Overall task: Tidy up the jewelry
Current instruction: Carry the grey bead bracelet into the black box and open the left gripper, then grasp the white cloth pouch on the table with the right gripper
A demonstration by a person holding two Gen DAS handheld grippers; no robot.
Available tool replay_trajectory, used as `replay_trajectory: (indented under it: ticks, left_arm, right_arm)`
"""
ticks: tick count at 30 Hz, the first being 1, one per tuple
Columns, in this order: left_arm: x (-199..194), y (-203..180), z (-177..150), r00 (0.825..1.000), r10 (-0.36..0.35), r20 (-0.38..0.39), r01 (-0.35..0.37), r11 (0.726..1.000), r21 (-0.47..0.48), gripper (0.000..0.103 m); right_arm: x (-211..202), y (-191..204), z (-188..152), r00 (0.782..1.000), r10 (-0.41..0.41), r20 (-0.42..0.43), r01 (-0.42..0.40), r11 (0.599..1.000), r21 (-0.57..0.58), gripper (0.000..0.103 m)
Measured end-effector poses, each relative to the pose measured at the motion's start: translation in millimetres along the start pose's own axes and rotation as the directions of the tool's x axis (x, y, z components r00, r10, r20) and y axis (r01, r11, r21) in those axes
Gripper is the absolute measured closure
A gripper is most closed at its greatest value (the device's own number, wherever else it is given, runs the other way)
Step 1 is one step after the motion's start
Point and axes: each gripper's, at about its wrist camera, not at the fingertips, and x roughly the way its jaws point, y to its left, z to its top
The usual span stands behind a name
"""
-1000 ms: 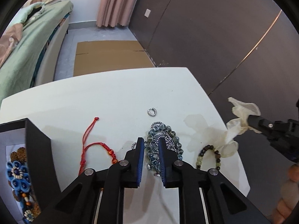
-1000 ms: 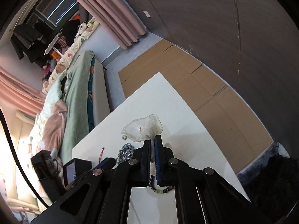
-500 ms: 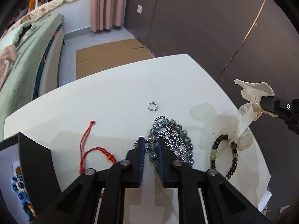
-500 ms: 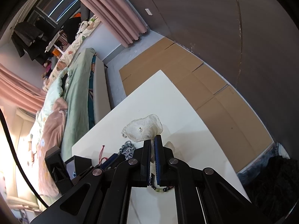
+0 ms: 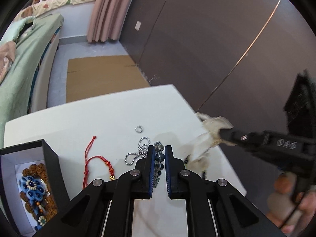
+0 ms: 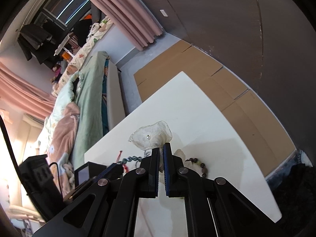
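Observation:
My left gripper (image 5: 158, 150) is shut on the blue-grey bead bracelet (image 5: 159, 158), lifted a little off the white table (image 5: 98, 118). A silver chain (image 5: 138, 152), a silver ring (image 5: 138, 128) and a red cord bracelet (image 5: 88, 158) lie on the table ahead. My right gripper (image 6: 161, 148) is shut on a sheer white organza pouch (image 6: 152, 138), held above the table; it also shows in the left wrist view (image 5: 209, 138). A dark and green bead bracelet (image 6: 197, 163) lies under the pouch.
A black jewelry box (image 5: 29, 177) at the left holds a blue flower piece (image 5: 32, 187) and brown beads. The table's right edge (image 5: 227, 158) is close. A bed (image 5: 19, 69) and flat cardboard (image 5: 102, 75) lie beyond the table.
My left gripper has closed on the blue-grey bead bracelet and raised it, pulling it off the silver chain. The right gripper with the pouch has moved in closer to the left.

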Motion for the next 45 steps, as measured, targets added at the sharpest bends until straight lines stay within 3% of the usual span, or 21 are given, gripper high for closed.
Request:
replay_trajectory:
  ticks: [8, 21, 27, 37, 39, 40, 41, 45]
  left_arm:
    - [-44, 6, 2, 0.996, -0.005, 0.085, 0.007, 1.0, -0.028, 0.094]
    - [-104, 54, -6, 0.982, 0.06, 0.181, -0.037, 0.991, -0.129, 0.093]
    - [-130, 80, -6, 0.97, 0.099, 0.222, -0.058, 0.982, -0.182, 0.093]
    - [-136, 123, -7, 0.979, 0.137, 0.153, -0.078, 0.937, -0.34, 0.09]
    - [-140, 126, -8, 0.976, 0.152, 0.157, -0.09, 0.935, -0.342, 0.066]
    - [-143, 128, -8, 0.973, 0.156, 0.168, -0.091, 0.935, -0.343, 0.026]
    - [-146, 130, -8, 0.971, 0.161, 0.179, -0.091, 0.933, -0.347, 0.001]
    - [-163, 137, -12, 0.957, 0.182, 0.225, -0.092, 0.928, -0.36, 0.0]
  right_arm:
    - [0, 15, -12, 0.999, 0.047, 0.012, -0.047, 0.998, -0.039, 0.097]
    - [-6, 53, -34, 0.983, 0.177, 0.058, -0.17, 0.98, -0.107, 0.097]
    - [6, 71, -43, 0.979, 0.202, 0.038, -0.196, 0.973, -0.125, 0.097]
    - [26, 95, -57, 0.955, 0.295, 0.017, -0.292, 0.95, -0.108, 0.097]
    - [29, 101, -60, 0.95, 0.312, 0.018, -0.308, 0.945, -0.11, 0.097]
    - [30, 105, -62, 0.948, 0.317, 0.018, -0.313, 0.943, -0.117, 0.097]
    - [30, 107, -63, 0.949, 0.314, 0.018, -0.309, 0.943, -0.122, 0.097]
    - [36, 114, -66, 0.978, 0.207, 0.001, -0.204, 0.965, -0.163, 0.097]
